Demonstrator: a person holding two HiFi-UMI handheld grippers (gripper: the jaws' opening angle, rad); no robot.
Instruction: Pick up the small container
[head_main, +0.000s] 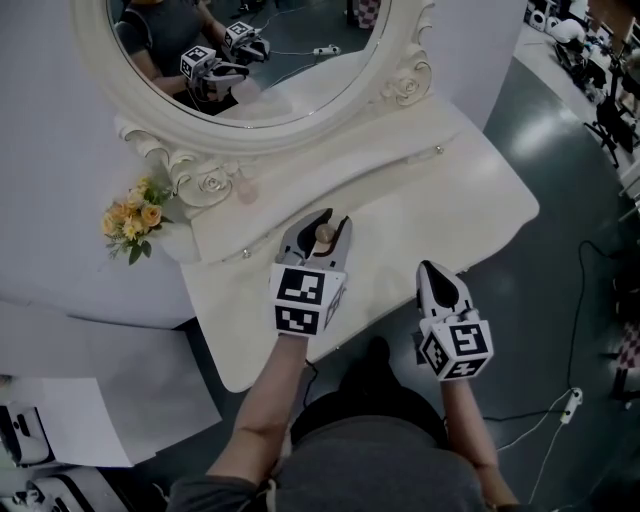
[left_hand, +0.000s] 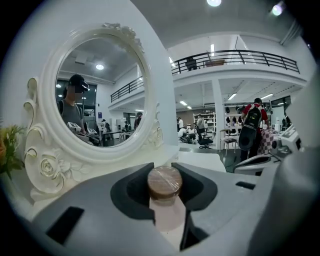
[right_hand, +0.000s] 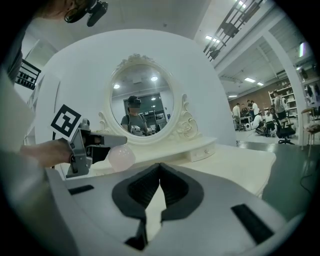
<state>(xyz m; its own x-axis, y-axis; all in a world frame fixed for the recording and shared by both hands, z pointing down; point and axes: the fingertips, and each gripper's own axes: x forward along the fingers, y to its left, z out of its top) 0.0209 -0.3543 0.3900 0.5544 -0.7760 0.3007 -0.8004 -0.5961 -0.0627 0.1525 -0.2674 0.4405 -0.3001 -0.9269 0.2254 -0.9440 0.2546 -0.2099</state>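
Note:
The small container (head_main: 326, 234) has a round brown lid (left_hand: 164, 183) and a pale pink body (left_hand: 169, 216). My left gripper (head_main: 325, 222) is shut on it, a jaw pressing each side just under the lid, and holds it above the white dressing table (head_main: 470, 190). In the right gripper view the pink container (right_hand: 121, 157) hangs under the left gripper (right_hand: 107, 142), clear of the tabletop. My right gripper (head_main: 440, 272) hovers over the table's front edge with its jaws together and nothing between them (right_hand: 160, 168).
An ornate oval mirror (head_main: 405, 85) stands at the back of the table on a low drawer shelf (head_main: 420, 155). A bunch of yellow flowers (head_main: 132, 218) sits at the left. Papers (head_main: 80, 400) and a cable (head_main: 560, 405) lie on the floor.

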